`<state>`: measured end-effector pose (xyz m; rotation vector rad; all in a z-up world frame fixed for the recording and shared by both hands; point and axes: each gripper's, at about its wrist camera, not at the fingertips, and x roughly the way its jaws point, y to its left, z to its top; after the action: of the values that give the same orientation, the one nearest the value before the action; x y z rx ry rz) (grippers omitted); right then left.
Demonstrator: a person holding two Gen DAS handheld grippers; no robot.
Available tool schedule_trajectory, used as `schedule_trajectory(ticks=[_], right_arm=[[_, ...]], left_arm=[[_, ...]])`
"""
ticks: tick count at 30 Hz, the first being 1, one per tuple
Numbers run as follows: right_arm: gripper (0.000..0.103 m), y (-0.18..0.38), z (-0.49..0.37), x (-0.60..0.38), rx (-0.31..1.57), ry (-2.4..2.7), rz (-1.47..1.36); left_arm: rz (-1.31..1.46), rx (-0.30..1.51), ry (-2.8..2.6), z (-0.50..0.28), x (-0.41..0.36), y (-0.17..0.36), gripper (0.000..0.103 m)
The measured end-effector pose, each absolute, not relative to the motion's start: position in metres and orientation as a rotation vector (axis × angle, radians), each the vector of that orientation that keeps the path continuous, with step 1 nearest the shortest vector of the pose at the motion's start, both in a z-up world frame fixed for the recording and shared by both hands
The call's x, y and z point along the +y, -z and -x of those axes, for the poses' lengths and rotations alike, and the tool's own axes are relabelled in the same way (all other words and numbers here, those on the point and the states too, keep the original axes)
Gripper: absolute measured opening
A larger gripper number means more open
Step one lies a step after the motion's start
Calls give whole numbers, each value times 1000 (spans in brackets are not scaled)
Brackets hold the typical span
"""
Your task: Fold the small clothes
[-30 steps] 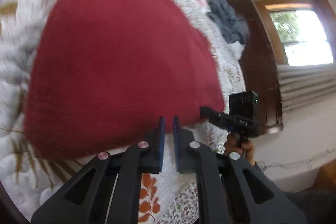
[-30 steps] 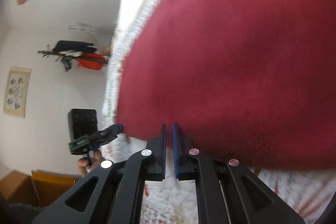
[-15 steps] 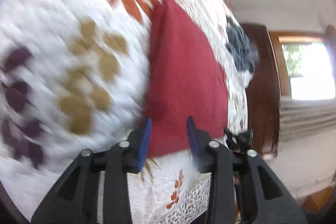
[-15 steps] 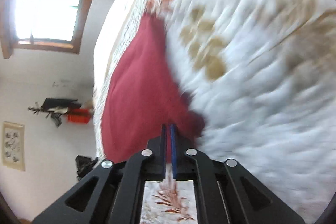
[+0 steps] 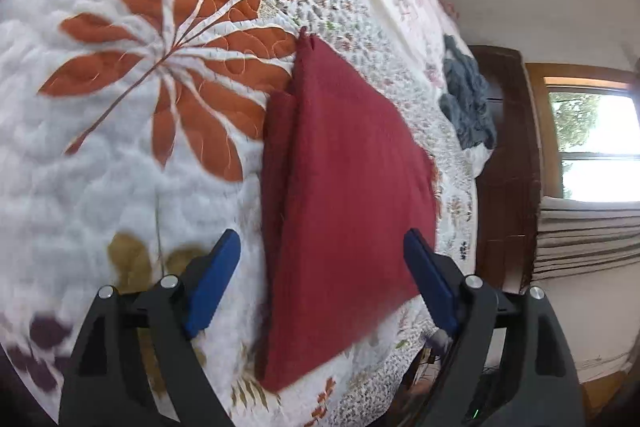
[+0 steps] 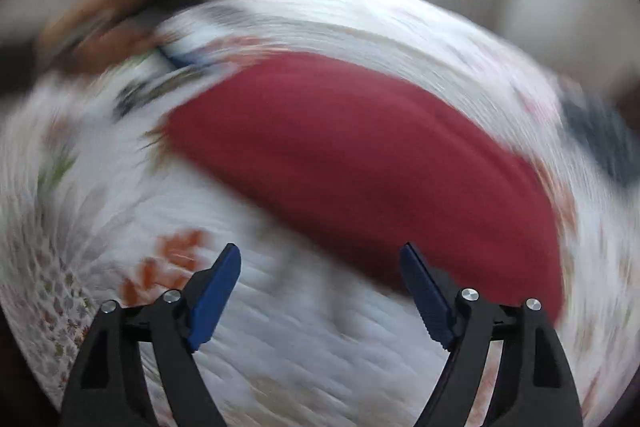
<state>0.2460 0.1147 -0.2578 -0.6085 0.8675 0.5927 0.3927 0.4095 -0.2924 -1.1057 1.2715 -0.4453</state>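
Note:
A dark red cloth point(image 5: 344, 187) lies folded flat on the quilted bedspread point(image 5: 100, 167), with a narrower layer showing along its left edge. My left gripper point(image 5: 322, 247) is open wide above the cloth's near end, holding nothing. In the right wrist view the same red cloth point(image 6: 360, 163) lies blurred across the middle. My right gripper point(image 6: 320, 263) is open too, empty, just short of the cloth's near edge.
A crumpled blue-grey garment point(image 5: 470, 99) lies further along the bed near its edge. A dark wooden headboard or door point(image 5: 504, 167) and a window point(image 5: 596, 147) stand beyond. The right wrist view is heavily motion-blurred.
Both grippers were shut on the red cloth's edge; they have opened and let it go. The cloth now lies folded over on the bed, and both grippers have pulled back.

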Motion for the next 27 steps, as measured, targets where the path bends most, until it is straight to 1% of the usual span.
schedule_trajectory(ticks=[2, 7, 9, 14, 15, 16, 17, 18, 19, 21, 22, 24, 25, 27], right_arm=[[82, 267, -223, 166, 756, -623, 771], [79, 297, -217, 231, 642, -534, 993], [72, 305, -220, 245, 643, -511, 1032], [71, 318, -231, 253, 666, -450, 1050], [67, 319, -233, 255, 666, -442, 1042], [65, 319, -239, 257, 672, -437, 1035], [62, 319, -240, 259, 673, -435, 1028], [59, 318, -242, 261, 672, -432, 1023], [57, 316, -242, 261, 670, -430, 1019], [55, 315, -246, 268, 667, -425, 1004], [52, 315, -248, 270, 670, -427, 999], [43, 313, -251, 272, 676, -432, 988], [42, 313, -253, 272, 678, -435, 986], [32, 310, -255, 273, 689, -444, 967]], left_arm=[[1115, 1277, 445, -401, 412, 299, 83], [1106, 1330, 449, -432, 409, 315, 83], [1102, 1353, 448, -443, 407, 321, 83], [1107, 1379, 471, -463, 400, 331, 81], [1100, 1385, 478, -466, 397, 331, 78], [1092, 1389, 483, -469, 395, 331, 71], [1087, 1398, 487, -471, 393, 331, 67], [1076, 1414, 488, -473, 390, 333, 60], [1057, 1428, 477, -475, 387, 335, 57], [1028, 1458, 455, -477, 384, 340, 42], [1025, 1469, 442, -478, 384, 343, 36], [1033, 1484, 430, -480, 384, 345, 30], [1032, 1488, 425, -481, 384, 345, 27], [1041, 1492, 414, -482, 385, 344, 21]])
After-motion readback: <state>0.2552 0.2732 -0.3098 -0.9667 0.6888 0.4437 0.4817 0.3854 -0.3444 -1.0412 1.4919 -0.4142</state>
